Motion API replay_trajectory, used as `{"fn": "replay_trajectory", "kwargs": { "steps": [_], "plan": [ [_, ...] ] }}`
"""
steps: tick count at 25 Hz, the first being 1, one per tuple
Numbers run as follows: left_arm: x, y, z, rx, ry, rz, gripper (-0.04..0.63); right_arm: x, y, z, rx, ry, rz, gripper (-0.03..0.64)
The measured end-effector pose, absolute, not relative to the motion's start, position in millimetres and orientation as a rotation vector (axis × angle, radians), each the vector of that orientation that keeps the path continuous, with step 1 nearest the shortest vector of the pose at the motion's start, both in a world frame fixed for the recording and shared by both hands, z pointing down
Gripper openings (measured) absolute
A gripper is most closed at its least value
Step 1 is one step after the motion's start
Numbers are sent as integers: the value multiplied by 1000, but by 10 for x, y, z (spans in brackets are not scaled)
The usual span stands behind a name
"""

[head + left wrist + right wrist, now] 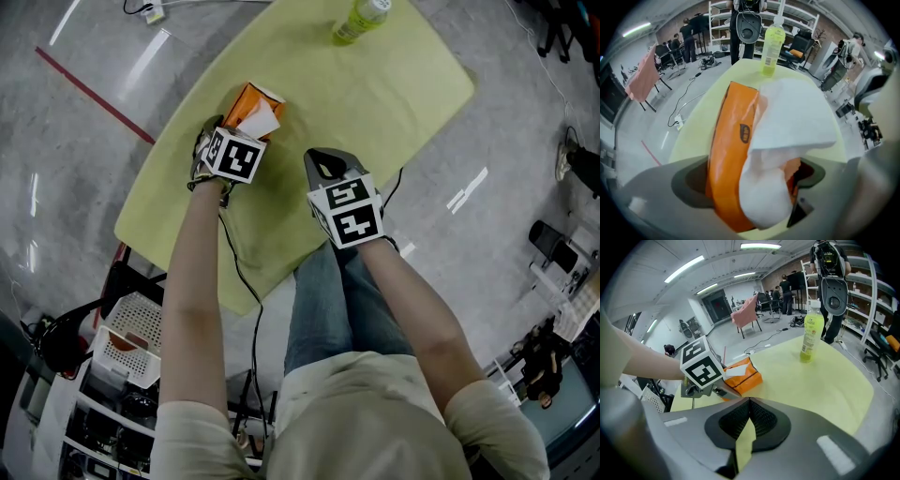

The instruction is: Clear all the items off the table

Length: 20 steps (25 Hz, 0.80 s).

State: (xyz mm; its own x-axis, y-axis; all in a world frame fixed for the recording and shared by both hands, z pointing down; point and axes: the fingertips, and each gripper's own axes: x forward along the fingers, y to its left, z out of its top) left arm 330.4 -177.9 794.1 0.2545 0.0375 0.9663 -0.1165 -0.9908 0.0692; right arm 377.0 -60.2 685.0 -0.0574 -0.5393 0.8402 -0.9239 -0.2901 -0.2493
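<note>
An orange tissue pack [251, 99] with a white tissue [792, 117] sticking out of it stands on the yellow-green table [375, 112]. My left gripper [223, 131] points steeply down over the pack's near end. In the left gripper view the pack [729, 145] fills the gap between the wide-apart jaws of the left gripper [754, 187], and it looks unsqueezed. My right gripper [323, 161] hovers over the table to the right, shut and empty [749, 401]. A green drink bottle [361, 19] stands upright at the far edge [811, 333].
A white slotted basket [122, 342] sits on a rack below the table's near-left corner. A black cable [246, 281] hangs off the near edge. A red line [94, 94] marks the floor. Chairs, shelving [787, 18] and people stand beyond the table.
</note>
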Motion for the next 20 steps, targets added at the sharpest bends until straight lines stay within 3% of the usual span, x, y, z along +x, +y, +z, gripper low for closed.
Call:
{"fn": "replay_trajectory", "kwargs": {
  "steps": [11, 20],
  "plan": [
    [3308, -1764, 7962, 2373, -62, 1844, 472, 3784, -621, 6872, 1817, -1555, 1301, 0],
    [3288, -1783, 7912, 2404, -88, 1844, 411, 3763, -656, 6818, 1815, -1564, 1289, 0]
  ]
}}
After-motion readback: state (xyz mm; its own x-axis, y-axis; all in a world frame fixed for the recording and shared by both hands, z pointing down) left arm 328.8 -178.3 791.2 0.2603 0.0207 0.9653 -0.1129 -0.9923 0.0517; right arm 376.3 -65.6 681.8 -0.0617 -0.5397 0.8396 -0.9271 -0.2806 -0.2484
